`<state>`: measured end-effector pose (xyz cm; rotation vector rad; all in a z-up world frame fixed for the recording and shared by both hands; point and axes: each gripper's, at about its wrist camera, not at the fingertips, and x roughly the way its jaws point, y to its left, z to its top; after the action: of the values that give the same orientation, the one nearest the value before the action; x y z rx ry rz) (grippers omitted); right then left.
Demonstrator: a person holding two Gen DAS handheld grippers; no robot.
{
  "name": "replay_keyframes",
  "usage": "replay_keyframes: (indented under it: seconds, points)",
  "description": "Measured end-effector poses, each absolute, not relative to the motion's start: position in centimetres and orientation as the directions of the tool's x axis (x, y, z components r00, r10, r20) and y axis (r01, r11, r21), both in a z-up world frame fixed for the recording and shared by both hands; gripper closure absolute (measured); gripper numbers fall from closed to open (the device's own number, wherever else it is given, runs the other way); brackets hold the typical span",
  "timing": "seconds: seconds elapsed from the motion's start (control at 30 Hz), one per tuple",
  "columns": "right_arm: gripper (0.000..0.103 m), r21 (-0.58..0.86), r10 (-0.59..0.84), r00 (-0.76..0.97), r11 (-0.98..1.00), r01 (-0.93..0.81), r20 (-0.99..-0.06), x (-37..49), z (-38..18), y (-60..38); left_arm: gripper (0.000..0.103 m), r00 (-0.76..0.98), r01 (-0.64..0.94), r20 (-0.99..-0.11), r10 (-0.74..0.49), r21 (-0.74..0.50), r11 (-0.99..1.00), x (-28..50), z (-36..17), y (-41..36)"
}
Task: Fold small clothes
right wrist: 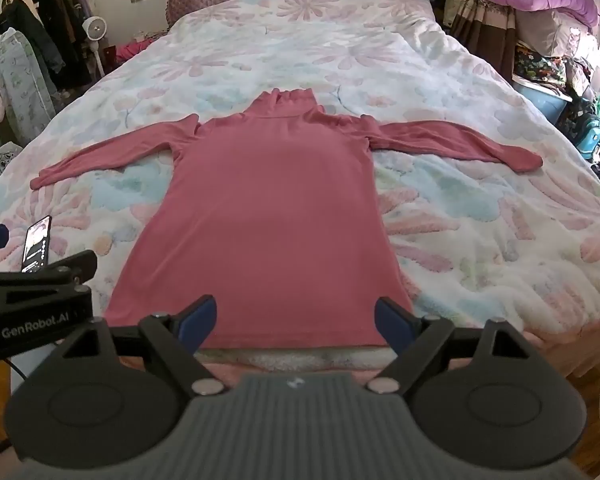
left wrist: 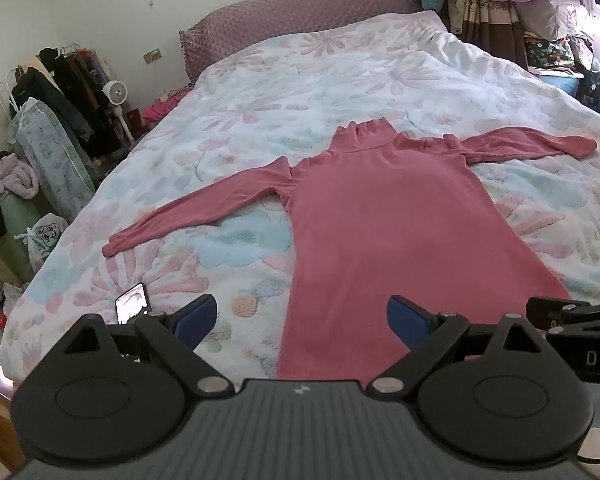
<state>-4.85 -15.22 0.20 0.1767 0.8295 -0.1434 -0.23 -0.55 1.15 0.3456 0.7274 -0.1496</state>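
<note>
1. Since the pink turtleneck top [right wrist: 276,208] lies fully spread and unfolded on the bed [right wrist: 479,216], folding looks not yet begun; this reads as the start of the first fold.
2. The left gripper [left wrist: 300,322] hangs above the near edge of the bed with its jaws wide and nothing between them.
3. The right gripper [right wrist: 296,322] is likewise wide and empty, poised over the top's hem at the near edge.
4. The next move probably calls for taking a sleeve or a side edge and carrying it across the body; a clean pinch of thin cloth off the fluffy cover will need care.
5. The top lies flat, collar towards the headboard, hem at the near edge, both long sleeves stretched out towards the bed's left and right edges.
6. Its fabric is smooth, finely ribbed and barely wrinkled.
7. A phone [right wrist: 38,242] rests near the bed's near left corner, apart from the top.
</note>
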Motion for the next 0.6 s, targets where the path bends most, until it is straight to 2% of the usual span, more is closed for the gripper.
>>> replay_keyframes:
  seconds: [0.6]
  points:
    - [0.021,0.105,-0.051,0.664,0.976,0.193,-0.746,-4.84,0.22,-15.23,0.0,0.733,0.251,-0.68,-0.017,0.248,0.936,-0.32,0.82,-0.55]
